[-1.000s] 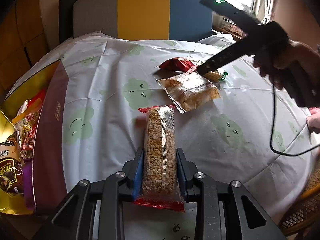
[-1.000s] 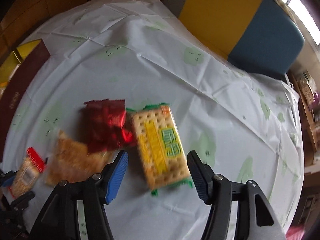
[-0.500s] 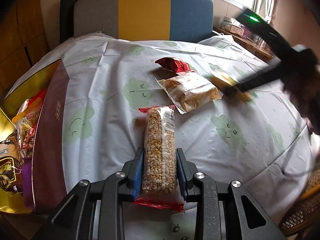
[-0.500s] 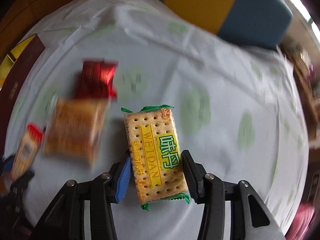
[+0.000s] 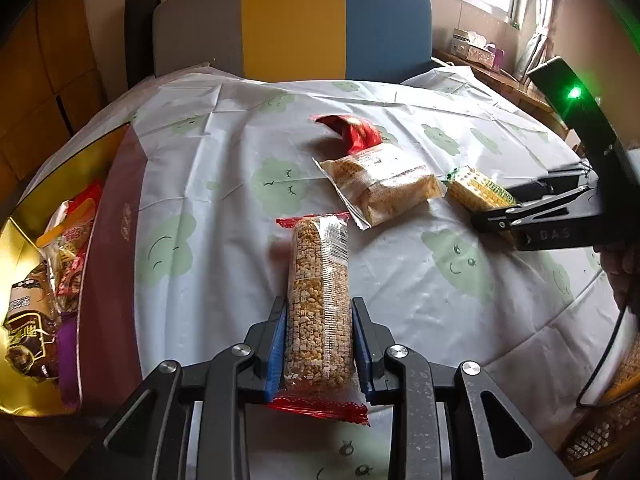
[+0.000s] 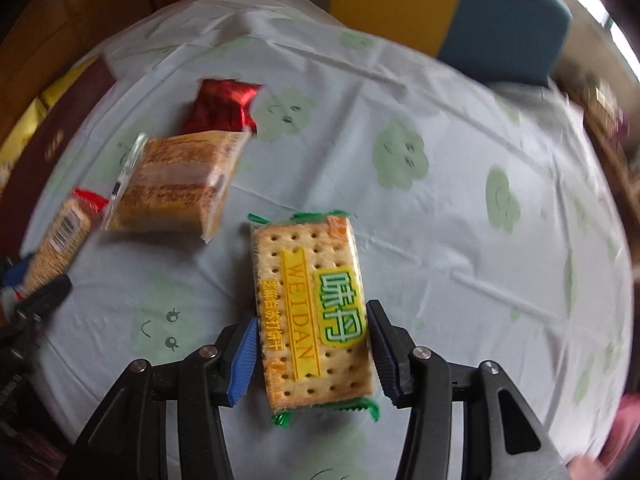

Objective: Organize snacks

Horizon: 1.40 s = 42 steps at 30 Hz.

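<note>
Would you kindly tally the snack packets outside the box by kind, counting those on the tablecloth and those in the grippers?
Puffed grain bar: 1
WEIDAN soda cracker packet: 1
Clear-wrapped layered cake packet: 1
Red foil packet: 1
Total: 4

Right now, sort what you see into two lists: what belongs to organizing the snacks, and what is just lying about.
Belongs to the job:
- puffed grain bar, clamped in the left gripper
- cracker pack, between the right gripper pads
- clear-wrapped cake pack
- red foil packet
- snack box, already holding snacks

Just lying about:
- chair
- tissue box
- tablecloth
</note>
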Each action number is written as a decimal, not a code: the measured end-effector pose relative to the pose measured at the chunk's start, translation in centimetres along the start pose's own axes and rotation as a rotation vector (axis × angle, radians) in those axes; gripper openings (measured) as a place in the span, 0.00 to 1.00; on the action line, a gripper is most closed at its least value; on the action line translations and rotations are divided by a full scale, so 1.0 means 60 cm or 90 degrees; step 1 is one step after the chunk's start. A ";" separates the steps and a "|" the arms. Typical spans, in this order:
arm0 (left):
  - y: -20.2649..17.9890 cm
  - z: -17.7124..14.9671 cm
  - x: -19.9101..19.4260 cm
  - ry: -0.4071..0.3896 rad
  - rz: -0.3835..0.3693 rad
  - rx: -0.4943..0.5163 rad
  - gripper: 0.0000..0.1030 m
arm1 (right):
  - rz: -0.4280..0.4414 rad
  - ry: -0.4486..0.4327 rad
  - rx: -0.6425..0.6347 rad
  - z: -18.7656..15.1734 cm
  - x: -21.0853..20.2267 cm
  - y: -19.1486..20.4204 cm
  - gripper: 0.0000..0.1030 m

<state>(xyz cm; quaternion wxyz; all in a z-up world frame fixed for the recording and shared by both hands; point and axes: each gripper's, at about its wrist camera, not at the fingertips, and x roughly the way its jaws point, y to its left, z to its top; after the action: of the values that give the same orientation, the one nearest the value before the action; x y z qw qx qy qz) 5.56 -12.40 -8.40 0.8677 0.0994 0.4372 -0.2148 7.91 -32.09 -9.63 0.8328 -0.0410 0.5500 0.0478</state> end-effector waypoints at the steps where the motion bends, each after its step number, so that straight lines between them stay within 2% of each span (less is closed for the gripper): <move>1: 0.000 -0.003 -0.004 0.001 0.001 0.001 0.29 | -0.018 -0.015 -0.032 -0.002 -0.002 0.011 0.48; 5: 0.000 -0.010 -0.027 -0.007 -0.005 0.006 0.29 | -0.053 -0.042 -0.091 -0.015 -0.006 0.044 0.46; 12: 0.017 -0.002 -0.091 -0.048 0.004 -0.012 0.29 | -0.012 -0.022 -0.037 -0.013 -0.005 0.028 0.46; 17: 0.043 0.005 -0.132 -0.071 0.018 -0.047 0.29 | -0.075 -0.045 -0.115 -0.014 -0.007 0.060 0.45; 21: 0.063 0.005 -0.155 -0.087 0.039 -0.064 0.29 | -0.079 -0.048 -0.121 -0.015 -0.007 0.064 0.45; 31: 0.097 -0.008 -0.177 -0.089 0.065 -0.097 0.29 | -0.097 -0.057 -0.144 -0.032 -0.002 0.090 0.45; 42: 0.111 -0.016 -0.181 -0.084 0.070 -0.110 0.29 | -0.102 -0.061 -0.153 -0.039 -0.008 0.097 0.45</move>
<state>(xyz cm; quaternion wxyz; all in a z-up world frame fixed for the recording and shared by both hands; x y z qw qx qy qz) 2.23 -3.06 -0.39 0.9102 0.0335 0.3902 -0.1345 4.86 -26.61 -10.18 0.8483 -0.1819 0.4949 0.0485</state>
